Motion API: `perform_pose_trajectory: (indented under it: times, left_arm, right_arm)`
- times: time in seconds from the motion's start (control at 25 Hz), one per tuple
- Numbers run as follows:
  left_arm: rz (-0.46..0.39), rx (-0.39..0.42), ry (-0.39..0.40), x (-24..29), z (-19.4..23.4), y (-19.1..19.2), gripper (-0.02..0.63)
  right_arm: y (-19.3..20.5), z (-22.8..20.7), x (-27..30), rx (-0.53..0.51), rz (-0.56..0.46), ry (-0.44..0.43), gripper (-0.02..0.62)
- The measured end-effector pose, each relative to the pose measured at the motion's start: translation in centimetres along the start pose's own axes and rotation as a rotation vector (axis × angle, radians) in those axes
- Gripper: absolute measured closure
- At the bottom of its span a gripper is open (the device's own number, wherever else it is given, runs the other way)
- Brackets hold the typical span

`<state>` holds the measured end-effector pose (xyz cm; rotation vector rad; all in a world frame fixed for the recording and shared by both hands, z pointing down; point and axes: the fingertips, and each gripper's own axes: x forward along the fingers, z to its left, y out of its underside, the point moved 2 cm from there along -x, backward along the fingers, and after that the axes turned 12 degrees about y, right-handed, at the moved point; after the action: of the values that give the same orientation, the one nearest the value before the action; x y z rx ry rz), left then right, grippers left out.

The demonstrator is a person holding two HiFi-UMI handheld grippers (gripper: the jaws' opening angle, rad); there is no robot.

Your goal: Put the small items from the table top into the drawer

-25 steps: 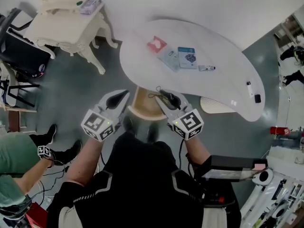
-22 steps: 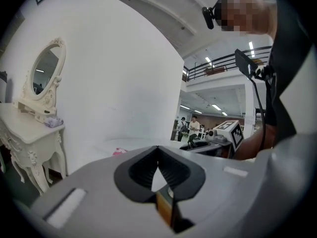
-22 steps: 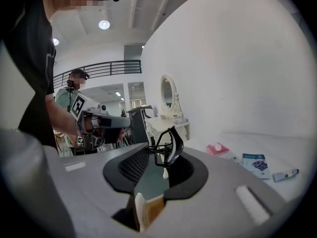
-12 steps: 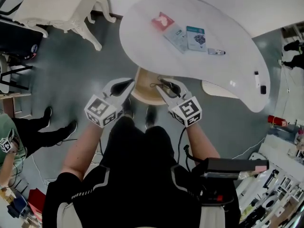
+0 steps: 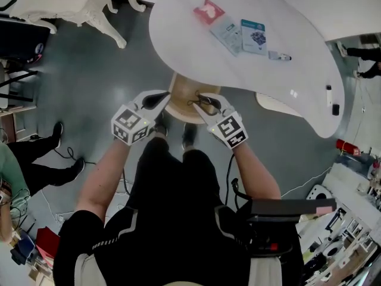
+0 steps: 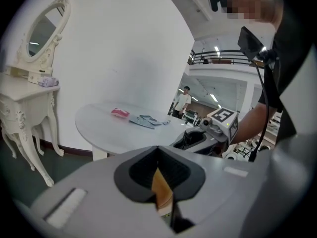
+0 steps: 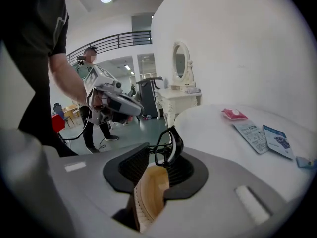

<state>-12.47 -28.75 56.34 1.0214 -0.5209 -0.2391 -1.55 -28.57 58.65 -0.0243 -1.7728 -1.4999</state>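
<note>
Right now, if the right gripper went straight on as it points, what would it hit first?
Probably the round tan object partly under the table: the right gripper, pinching a black clip, points down at it; depth is unclear.

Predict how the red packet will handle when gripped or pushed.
The red packet looks like a thin, soft pouch, so it is probably light and squashy when squeezed. It lies flat on the smooth table, so it likely won't roll but may slide when pushed.
</note>
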Motion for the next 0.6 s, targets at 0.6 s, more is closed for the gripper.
perform_pose_trajectory:
  times: [0.6]
  left_arm:
    - [0.052,0.004,-0.016,0.8,2.4,3.0,0.606]
  right_arm:
    - [5.8,0.3,5.5,-0.173,0.220,-0.070,0.497]
